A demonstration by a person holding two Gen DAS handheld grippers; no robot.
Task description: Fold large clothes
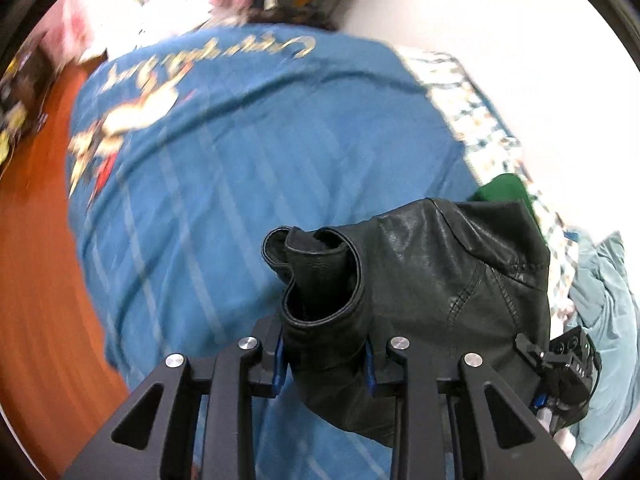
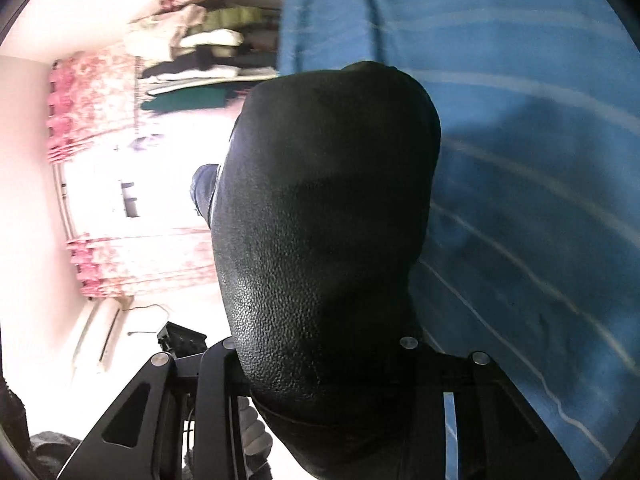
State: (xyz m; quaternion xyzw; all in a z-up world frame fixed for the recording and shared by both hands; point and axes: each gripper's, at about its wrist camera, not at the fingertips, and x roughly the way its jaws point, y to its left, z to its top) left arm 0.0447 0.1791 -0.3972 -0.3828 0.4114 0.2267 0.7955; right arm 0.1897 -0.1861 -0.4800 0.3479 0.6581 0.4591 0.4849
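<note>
The left tool (image 1: 326, 364) pointed steeply down over a bed covered by a blue bedspread with pale stripes and a cartoon print (image 1: 248, 168). Its jaws stood fairly narrow, the blue pads (image 1: 279, 364) pressing from both sides on a rolled cuff-like end of a black leather garment (image 1: 432, 280), which rose from the lower centre of the frame and spread toward the lower right. The other tool, dark and small, showed at the lower right edge, beyond the leather.

The right tool (image 2: 320, 360) pointed closer to level, along the bed's edge. A thick bulge of the same black pebbled leather (image 2: 328, 208) filled the centre of its view and buried the fingertips, so the jaws seemed clamped on it at a moderate width, though the pads themselves were hidden. Blue bedspread (image 2: 520, 160) filled the right of that frame; a shelf of stacked clothes (image 2: 208, 52) sat at the upper left.
</note>
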